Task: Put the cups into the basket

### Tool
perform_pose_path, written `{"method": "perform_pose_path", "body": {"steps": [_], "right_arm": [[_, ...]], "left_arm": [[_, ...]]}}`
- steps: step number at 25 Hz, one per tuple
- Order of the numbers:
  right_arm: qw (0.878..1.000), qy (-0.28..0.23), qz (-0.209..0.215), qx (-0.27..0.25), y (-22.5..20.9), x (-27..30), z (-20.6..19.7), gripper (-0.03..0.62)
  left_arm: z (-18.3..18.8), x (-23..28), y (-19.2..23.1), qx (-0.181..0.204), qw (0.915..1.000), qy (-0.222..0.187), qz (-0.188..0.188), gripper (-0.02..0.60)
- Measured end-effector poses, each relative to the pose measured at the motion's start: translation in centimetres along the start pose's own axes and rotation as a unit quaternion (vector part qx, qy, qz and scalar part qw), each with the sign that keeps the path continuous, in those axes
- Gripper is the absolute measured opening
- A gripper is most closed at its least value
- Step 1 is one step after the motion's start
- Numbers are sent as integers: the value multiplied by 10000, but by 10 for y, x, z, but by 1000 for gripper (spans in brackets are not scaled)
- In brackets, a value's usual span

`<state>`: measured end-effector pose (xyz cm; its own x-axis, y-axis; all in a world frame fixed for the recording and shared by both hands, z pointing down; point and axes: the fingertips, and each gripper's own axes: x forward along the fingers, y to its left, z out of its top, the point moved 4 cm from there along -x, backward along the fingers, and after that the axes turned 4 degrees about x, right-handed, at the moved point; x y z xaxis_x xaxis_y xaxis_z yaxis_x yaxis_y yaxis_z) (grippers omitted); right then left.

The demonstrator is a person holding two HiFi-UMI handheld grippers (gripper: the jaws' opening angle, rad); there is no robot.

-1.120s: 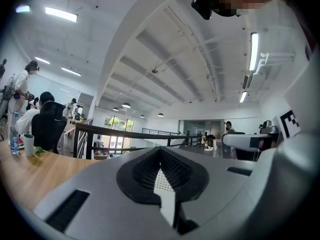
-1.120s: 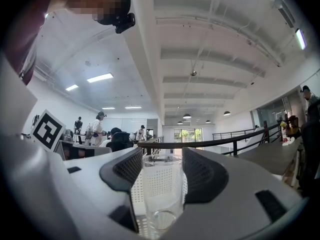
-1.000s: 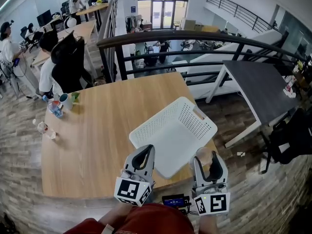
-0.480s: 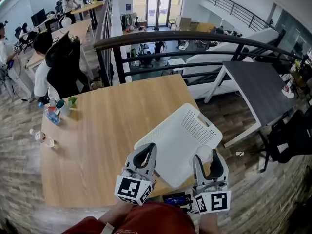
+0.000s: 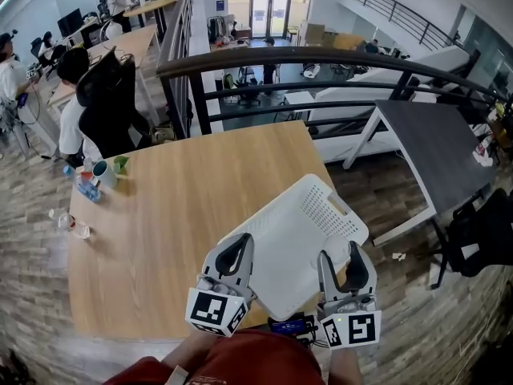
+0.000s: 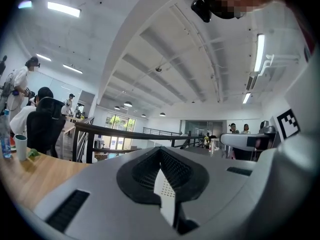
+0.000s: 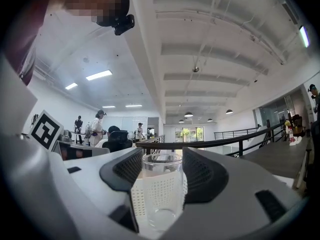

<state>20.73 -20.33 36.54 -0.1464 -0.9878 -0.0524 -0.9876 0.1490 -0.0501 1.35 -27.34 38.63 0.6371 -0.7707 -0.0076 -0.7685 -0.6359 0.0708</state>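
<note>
At the left edge of the head view, a mug (image 5: pixel 103 172) and a bottle (image 5: pixel 86 187) stand close together on the wooden table (image 5: pixel 160 239). A second small bottle (image 5: pixel 68 223) sits lower down, just beside the same edge. Above them a person (image 5: pixel 76 127) sits in a dark chair.

In the lower middle, the left gripper (image 5: pixel 234 251) has its tongs pressed together on a thin perforated edge of the white basket (image 5: pixel 296 239). The left gripper view shows that white wall (image 6: pixel 167 196) pinched between the dark pads. The basket sits tilted in the lower centre of the head view, over the table's lower right corner, with its handle slot towards the right.

Just right of the basket, the right gripper (image 5: pixel 350 257) pinches a clear cup (image 7: pixel 162 189). It is upright, with a pad against each side, and the basket's perforated wall shows through the glass. The cup sits beside the basket's lower right edge.

A dark railing (image 5: pixel 321 62) curves across the top of the head view. At the right, a grey table (image 5: pixel 433 143) stands on the floor well apart from the wooden one.
</note>
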Motion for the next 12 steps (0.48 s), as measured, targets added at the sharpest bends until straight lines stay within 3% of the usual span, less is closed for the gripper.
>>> {"method": "perform_pose_path", "body": {"steps": [12], "right_arm": [[9997,88,187,110,-5,19,-8,256]], "left_arm": [[-2,7,1,1,9999,52,158,7]]}}
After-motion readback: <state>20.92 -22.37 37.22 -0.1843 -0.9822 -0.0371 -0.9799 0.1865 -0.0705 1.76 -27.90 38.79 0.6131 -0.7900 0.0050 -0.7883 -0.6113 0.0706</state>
